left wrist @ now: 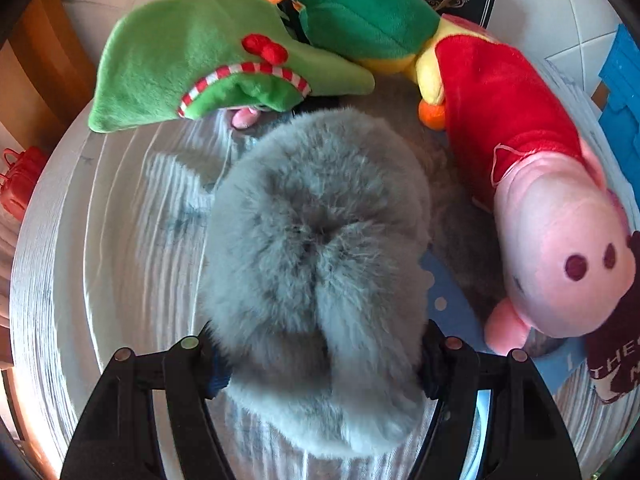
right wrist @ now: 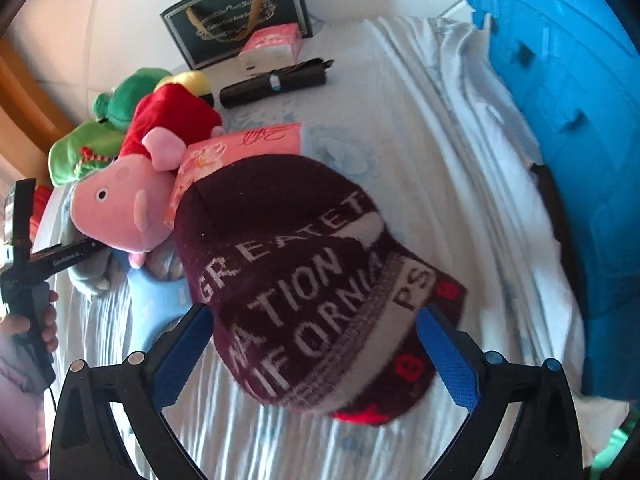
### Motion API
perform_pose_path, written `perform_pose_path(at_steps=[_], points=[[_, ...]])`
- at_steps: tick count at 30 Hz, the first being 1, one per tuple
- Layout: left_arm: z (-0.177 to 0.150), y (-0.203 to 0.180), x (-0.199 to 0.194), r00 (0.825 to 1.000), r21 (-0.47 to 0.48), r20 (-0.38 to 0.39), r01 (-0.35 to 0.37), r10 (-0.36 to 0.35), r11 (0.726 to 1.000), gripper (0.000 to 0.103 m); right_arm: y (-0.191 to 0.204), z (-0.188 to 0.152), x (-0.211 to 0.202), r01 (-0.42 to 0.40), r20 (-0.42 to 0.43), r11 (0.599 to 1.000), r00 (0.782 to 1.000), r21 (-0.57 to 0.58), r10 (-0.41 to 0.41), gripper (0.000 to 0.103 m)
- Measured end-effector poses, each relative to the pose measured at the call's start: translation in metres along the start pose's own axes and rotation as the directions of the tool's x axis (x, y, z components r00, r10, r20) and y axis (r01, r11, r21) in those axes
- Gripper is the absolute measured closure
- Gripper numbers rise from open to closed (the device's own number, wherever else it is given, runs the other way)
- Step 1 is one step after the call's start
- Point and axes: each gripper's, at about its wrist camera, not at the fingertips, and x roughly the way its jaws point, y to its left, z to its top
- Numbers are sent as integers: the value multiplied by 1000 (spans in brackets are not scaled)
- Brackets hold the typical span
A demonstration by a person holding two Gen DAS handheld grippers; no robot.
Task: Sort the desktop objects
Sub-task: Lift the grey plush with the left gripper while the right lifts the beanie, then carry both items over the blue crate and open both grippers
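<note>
The left gripper (left wrist: 320, 356) straddles the grey plush (left wrist: 312, 248) mid-bed, fingers half spread, grip unclear, while the right gripper (right wrist: 316, 344), fully spread, brackets the maroon beanie (right wrist: 304, 280) beside the pig (right wrist: 124, 204).

A fluffy grey toy (left wrist: 316, 264) fills the middle of the frame. It lies on a white striped cloth (left wrist: 120, 248). The left gripper (left wrist: 320, 354) comes in from the bottom, with its black fingers (left wrist: 192, 364) spread on both sides of the grey toy's near end; whether they press on the fur is hard to tell. A green plush hat (left wrist: 192, 60) with a red bow lies at the upper left. A pink pig toy (left wrist: 560, 240) in a red dress lies along the right side. A green, yellow and orange toy (left wrist: 368, 20) sits at the top. A dark red hat (left wrist: 616, 360) peeks in at the lower right.
</note>
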Motion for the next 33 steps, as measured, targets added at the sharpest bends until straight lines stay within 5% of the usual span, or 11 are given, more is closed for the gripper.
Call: perform_pose_path(at_steps=[2, 3, 5, 6, 7, 10, 13, 22, 33], points=[[-2, 0, -1, 999, 4, 26, 26, -26, 1000, 38, 3, 3, 15, 6, -22, 1000, 1000, -14, -6, 0], [-3, 0, -3, 998, 8, 36, 48, -49, 999, 51, 5, 4, 23, 6, -38, 1000, 999, -19, -7, 0], [-6, -3, -10, 998, 25, 52, 36, -37, 999, 59, 5, 5, 38, -6, -71, 1000, 997, -9, 6, 1], [-8, -5, -14, 998, 38, 61, 29, -32, 999, 61, 5, 5, 43, -5, -82, 1000, 997, 1, 5, 19], [-11, -5, -18, 997, 41, 66, 33, -36, 999, 63, 6, 6, 44, 11, -84, 1000, 996, 0, -11, 50], [-22, -2, -39, 994, 35, 94, 44, -47, 998, 63, 12, 7, 33, 24, -58, 999, 998, -44, -27, 70], [-33, 1, -68, 989, 27, 142, 47, -50, 999, 64, 17, 6, 10, 20, -3, 997, 1000, -71, -21, 77], [-44, 10, -167, 933, 26, 350, 72, -77, 997, 64, 38, 6, -85, 8, 207, 993, 978, -114, 15, 82], [-48, -34, -245, 857, 124, 480, 147, -189, 981, 64, 43, 8, -200, 67, 441, 995, 897, -72, -28, 82]])
